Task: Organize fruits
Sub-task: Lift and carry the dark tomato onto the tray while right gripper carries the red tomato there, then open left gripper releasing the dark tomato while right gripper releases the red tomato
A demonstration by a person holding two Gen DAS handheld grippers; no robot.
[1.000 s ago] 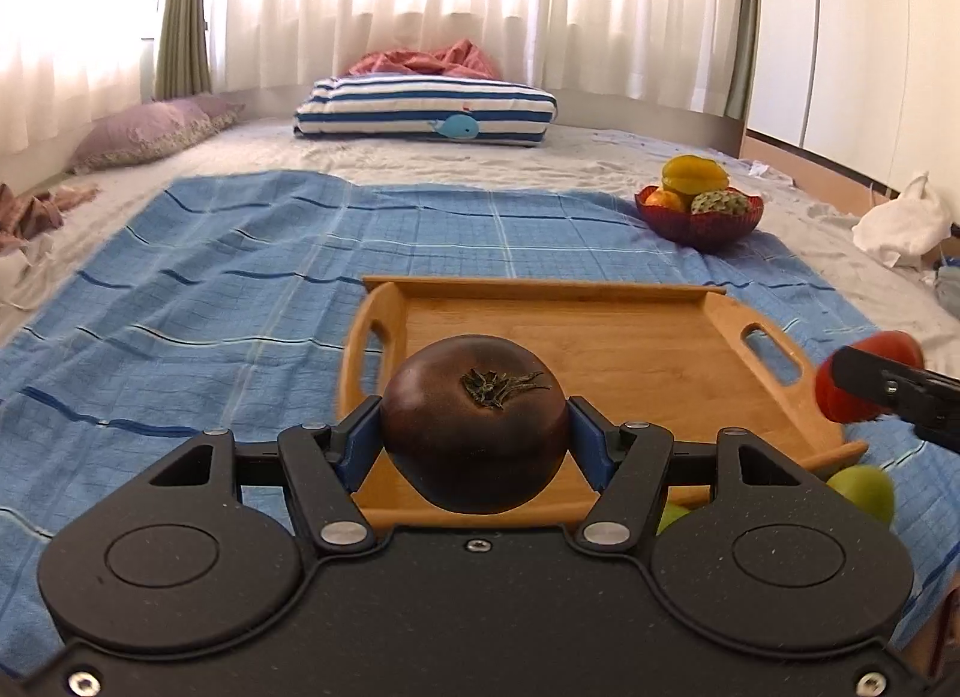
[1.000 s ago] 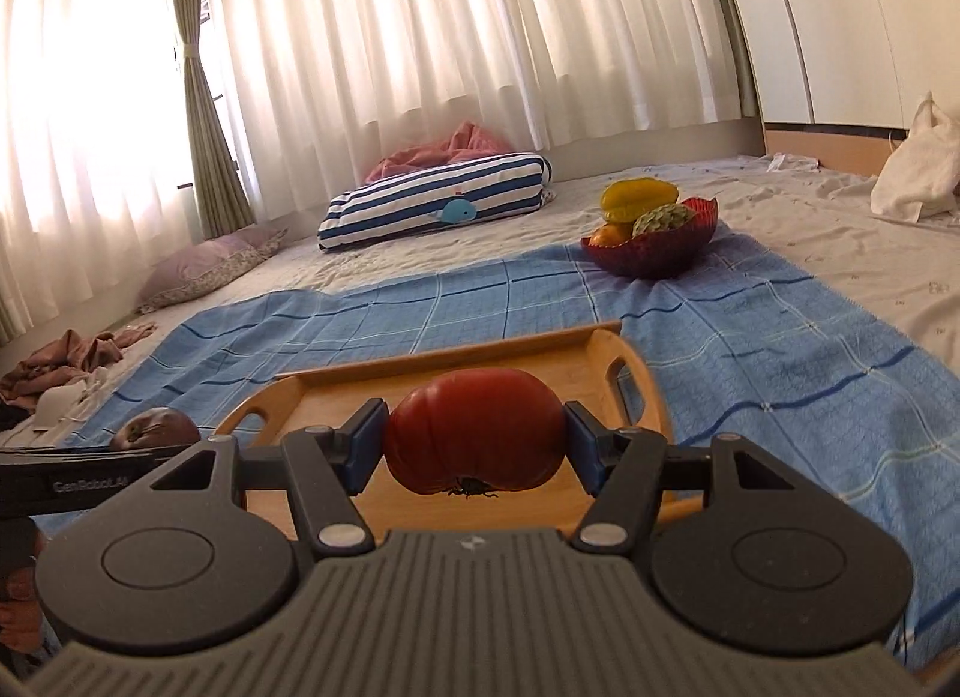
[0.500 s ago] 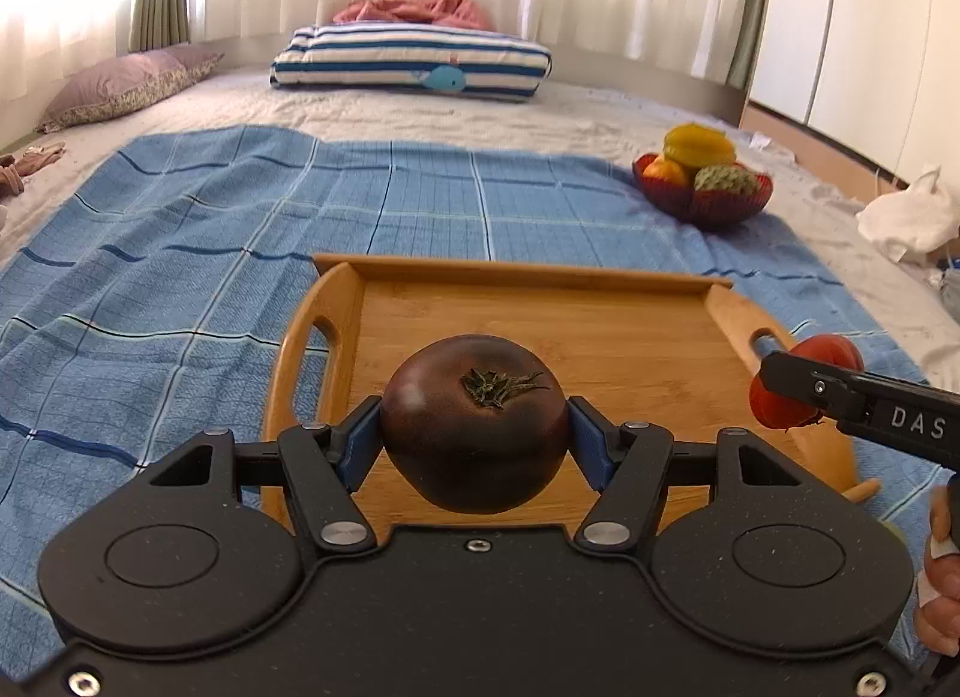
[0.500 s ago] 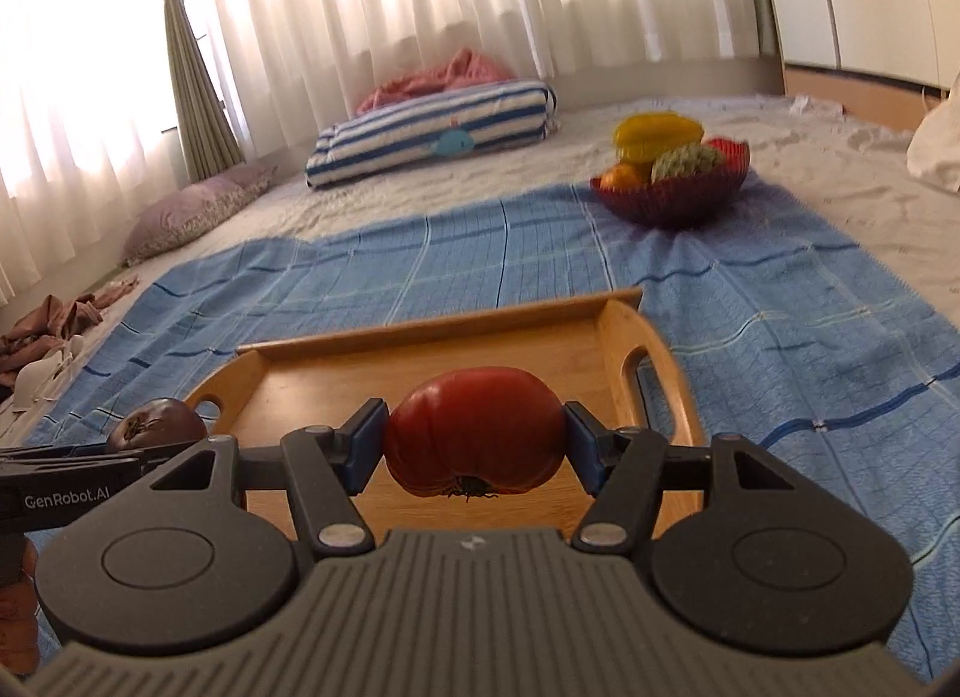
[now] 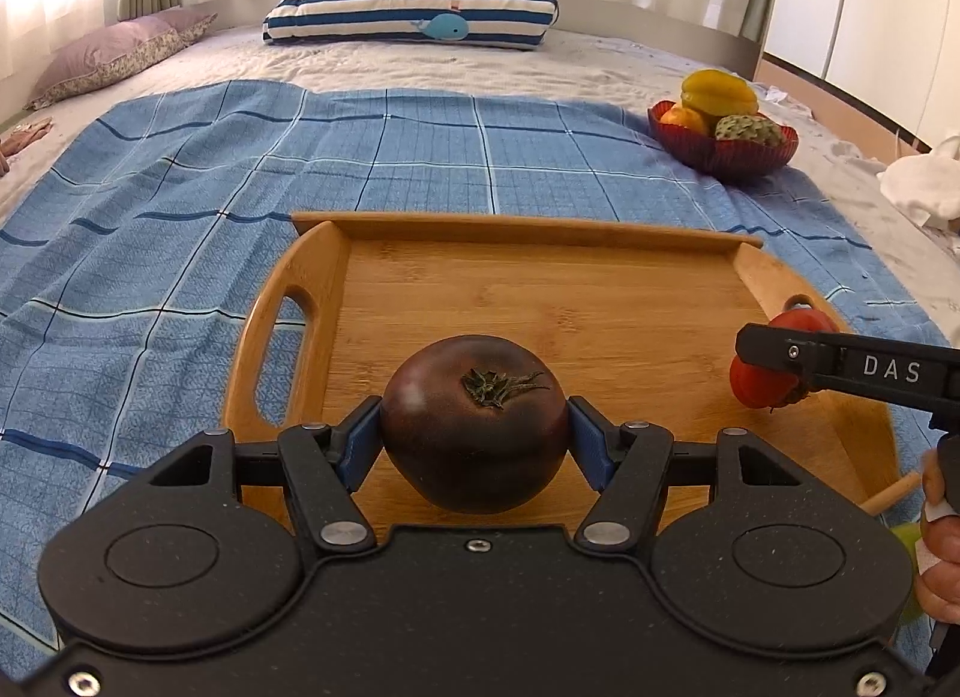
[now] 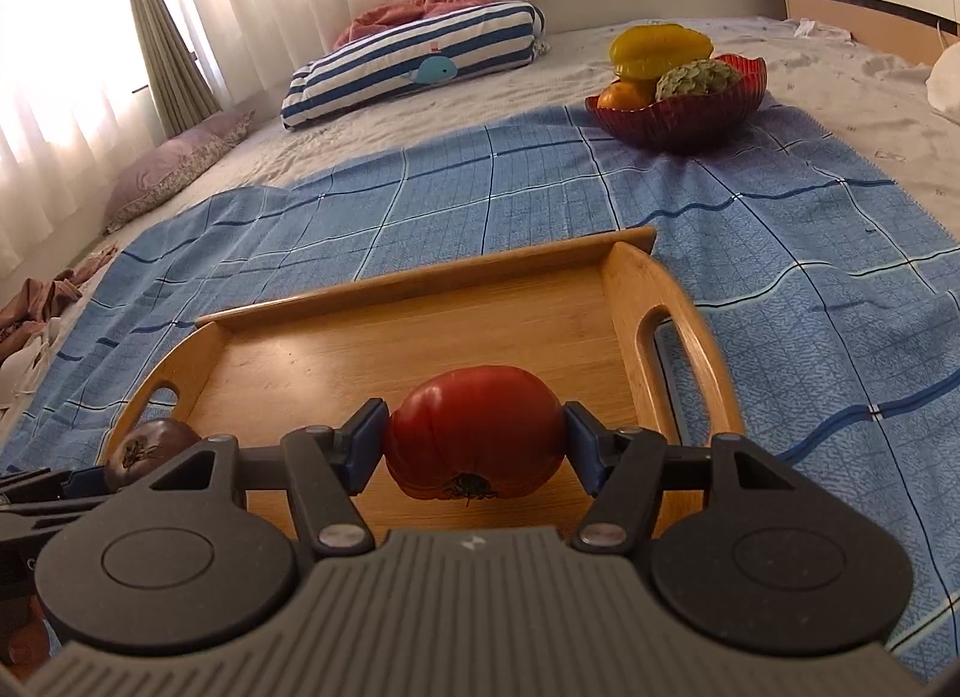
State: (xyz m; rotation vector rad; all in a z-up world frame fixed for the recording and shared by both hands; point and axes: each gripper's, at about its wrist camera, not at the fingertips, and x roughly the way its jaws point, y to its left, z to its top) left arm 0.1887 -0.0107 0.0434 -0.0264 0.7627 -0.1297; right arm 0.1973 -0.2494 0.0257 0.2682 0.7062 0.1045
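Observation:
My left gripper (image 5: 474,439) is shut on a dark purple tomato (image 5: 474,424), held above the near left part of a wooden tray (image 5: 540,301). My right gripper (image 6: 474,445) is shut on a red tomato (image 6: 474,433), stem down, over the near right part of the same tray (image 6: 420,349). In the left wrist view the right gripper's black finger (image 5: 840,364) crosses the red tomato (image 5: 762,382) near the tray's right handle. The right wrist view shows the dark tomato (image 6: 147,451) at the tray's left handle.
A red bowl (image 5: 723,153) with a yellow fruit, an orange and a scaly green fruit stands on the far right of the blue checked cloth (image 5: 180,205). A striped whale pillow (image 5: 414,15) lies beyond. A green fruit (image 5: 906,535) peeks behind a hand (image 5: 939,553) at right.
Both grippers have moved forward and down toward the tray, each still gripping its tomato. The tray now fills more of both views.

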